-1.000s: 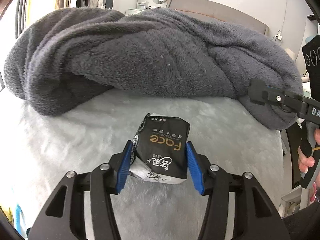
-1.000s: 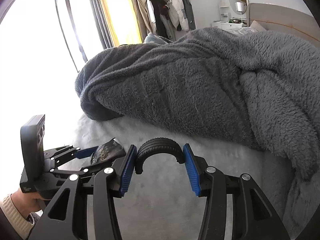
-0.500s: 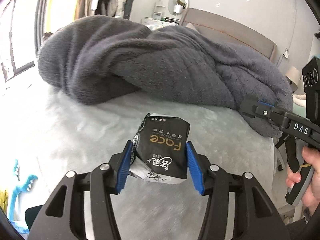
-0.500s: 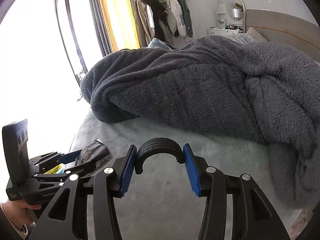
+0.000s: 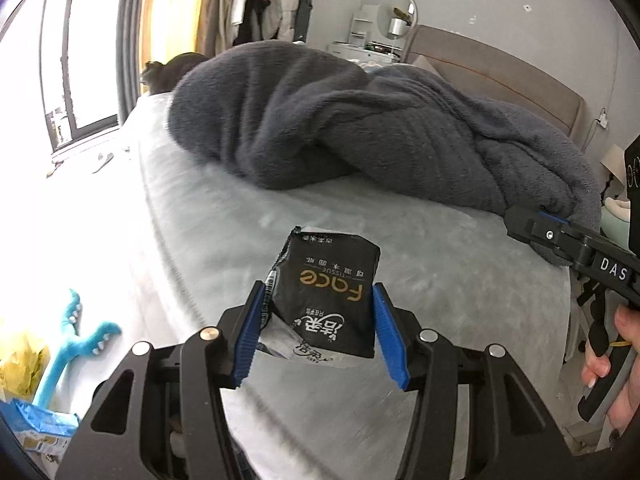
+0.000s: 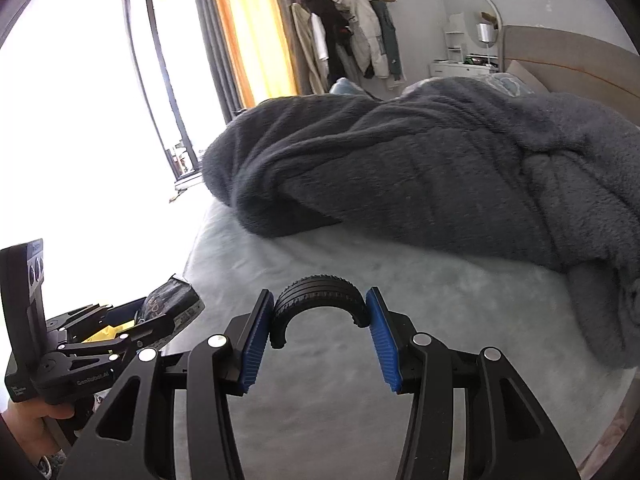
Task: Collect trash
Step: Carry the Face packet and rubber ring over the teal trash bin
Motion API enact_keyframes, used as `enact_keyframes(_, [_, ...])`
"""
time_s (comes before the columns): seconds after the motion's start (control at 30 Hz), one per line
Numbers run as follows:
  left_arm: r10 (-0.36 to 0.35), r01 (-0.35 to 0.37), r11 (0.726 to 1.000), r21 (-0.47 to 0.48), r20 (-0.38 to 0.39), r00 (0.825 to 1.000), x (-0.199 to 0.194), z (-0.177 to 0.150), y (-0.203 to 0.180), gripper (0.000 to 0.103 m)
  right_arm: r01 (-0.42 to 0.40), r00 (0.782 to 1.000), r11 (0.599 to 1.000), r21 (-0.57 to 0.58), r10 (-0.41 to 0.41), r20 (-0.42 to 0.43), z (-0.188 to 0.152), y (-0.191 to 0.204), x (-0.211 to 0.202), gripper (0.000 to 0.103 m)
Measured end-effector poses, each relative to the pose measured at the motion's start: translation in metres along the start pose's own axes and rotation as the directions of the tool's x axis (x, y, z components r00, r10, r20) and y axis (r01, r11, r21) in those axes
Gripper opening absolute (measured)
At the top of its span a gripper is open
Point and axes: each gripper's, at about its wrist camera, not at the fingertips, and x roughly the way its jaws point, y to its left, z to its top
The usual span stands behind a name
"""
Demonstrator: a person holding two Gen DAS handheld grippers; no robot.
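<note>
My left gripper is shut on a crumpled black tissue packet with gold lettering, held above the pale grey bed sheet. My right gripper is shut on a black half-ring of ribbed tyre rubber, arch upward, above the same sheet. In the right wrist view the left gripper with the packet is at the lower left, past the bed's left edge. In the left wrist view the right gripper reaches in from the right edge.
A bunched dark grey fleece blanket covers the far half of the bed. On the floor at the left lie a blue plush toy, a yellow bag and a blue packet. A clothes rack and window stand beyond.
Both grippers have pulled back and swung left, away from the blanket, still holding their items. The bed's left edge and the floor items have come into the left wrist view.
</note>
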Motion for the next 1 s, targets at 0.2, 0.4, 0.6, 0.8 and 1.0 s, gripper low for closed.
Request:
enact_keyframes(0.2, [0.045, -0.046, 0.999, -0.029, -0.020, 0.999, -0.014, -0.015, 0.025, 0.055, -0.025, 1.000, 0.999, -0.022, 0.025, -0.006, -0.007, 0.030, 0.003, 0.049])
enact_keyframes(0.4, [0.090, -0.092, 0.994, -0.057, -0.035, 0.995, -0.029, -0.029, 0.053, 0.055, -0.055, 0.998, 0.997, -0.044, 0.055, -0.011, -0.012, 0.061, 0.007, 0.049])
enact_keyframes(0.6, [0.134, -0.143, 0.984, -0.107, -0.085, 0.987, -0.034, -0.045, 0.088, 0.055, -0.090, 0.996, 0.993, -0.070, 0.089, -0.018, -0.016, 0.096, 0.015, 0.049])
enact_keyframes(0.8, [0.165, -0.181, 0.975, -0.131, -0.129, 0.978, -0.035, -0.054, 0.113, 0.055, -0.113, 0.993, 0.984, -0.139, 0.109, -0.037, -0.019, 0.134, 0.027, 0.049])
enact_keyframes(1.0, [0.184, -0.221, 0.959, -0.178, -0.202, 0.962, -0.030, -0.070, 0.143, 0.055, -0.154, 0.987, 0.974, -0.167, 0.143, -0.076, -0.024, 0.161, 0.043, 0.049])
